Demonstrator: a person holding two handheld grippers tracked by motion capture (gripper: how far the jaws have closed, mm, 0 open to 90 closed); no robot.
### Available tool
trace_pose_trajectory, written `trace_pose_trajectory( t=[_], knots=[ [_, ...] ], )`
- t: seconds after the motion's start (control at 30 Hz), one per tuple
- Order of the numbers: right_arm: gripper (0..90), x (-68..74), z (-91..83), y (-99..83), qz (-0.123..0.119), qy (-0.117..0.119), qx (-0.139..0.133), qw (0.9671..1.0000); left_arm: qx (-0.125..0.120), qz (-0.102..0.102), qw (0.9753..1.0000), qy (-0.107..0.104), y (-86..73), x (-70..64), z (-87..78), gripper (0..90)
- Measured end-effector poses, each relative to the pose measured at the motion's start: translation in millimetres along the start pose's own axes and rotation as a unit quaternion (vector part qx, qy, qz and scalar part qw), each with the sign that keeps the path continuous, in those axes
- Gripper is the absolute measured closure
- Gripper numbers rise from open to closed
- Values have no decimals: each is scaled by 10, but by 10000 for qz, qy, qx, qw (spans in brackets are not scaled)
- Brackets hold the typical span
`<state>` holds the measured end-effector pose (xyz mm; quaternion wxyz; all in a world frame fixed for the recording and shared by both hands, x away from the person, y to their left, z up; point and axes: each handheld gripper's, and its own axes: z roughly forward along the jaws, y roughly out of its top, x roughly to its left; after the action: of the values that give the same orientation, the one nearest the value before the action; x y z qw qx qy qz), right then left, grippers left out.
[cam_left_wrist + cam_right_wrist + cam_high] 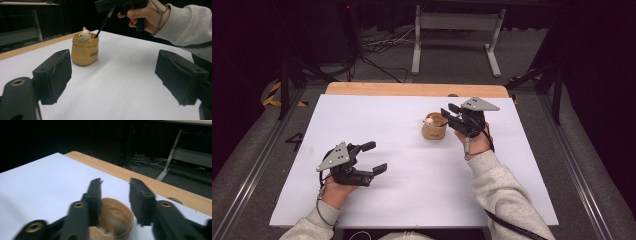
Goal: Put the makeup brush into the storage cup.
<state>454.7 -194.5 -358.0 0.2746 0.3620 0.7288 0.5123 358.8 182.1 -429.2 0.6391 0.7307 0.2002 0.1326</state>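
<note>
A tan pot (pixel 434 131) stands on the white sheet, right of centre, with a small pale animal figure (pixel 429 120) on its rim. In the left gripper view the pot (pixel 84 52) and the figure (pixel 85 34) are ahead, and a thin black stick (pixel 103 23) slants from the pot's mouth up to the right gripper. Whether the stick touches a jaw I cannot tell. My right gripper (pixel 449 111) hovers over the pot's right rim, and its blurred jaws (pixel 115 183) stand apart above the pot's hollow (pixel 115 218). My left gripper (pixel 378 156) is open near the front left, empty (pixel 115 72).
The white sheet (pixel 412 190) covers the table; a strip of bare wood (pixel 412 89) shows along the far edge. Beyond it on the floor are a grey frame's legs (pixel 416 50) and loose cables (pixel 377 47). Metal rails (pixel 257 165) run beside the table.
</note>
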Motion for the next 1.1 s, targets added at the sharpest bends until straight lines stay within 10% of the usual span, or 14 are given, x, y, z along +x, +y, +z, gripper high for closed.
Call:
trace_pose_trajectory(
  t=[0.23,1.1],
  knots=[
    [338,-30,-41,26,32,-19,-141,9999,-9,-13,10000,19,-5,9,-1,148],
    [72,-75,-794,60,-374,550,-898,9937,-63,-89,9999,117,5,10,-157,110]
  ],
)
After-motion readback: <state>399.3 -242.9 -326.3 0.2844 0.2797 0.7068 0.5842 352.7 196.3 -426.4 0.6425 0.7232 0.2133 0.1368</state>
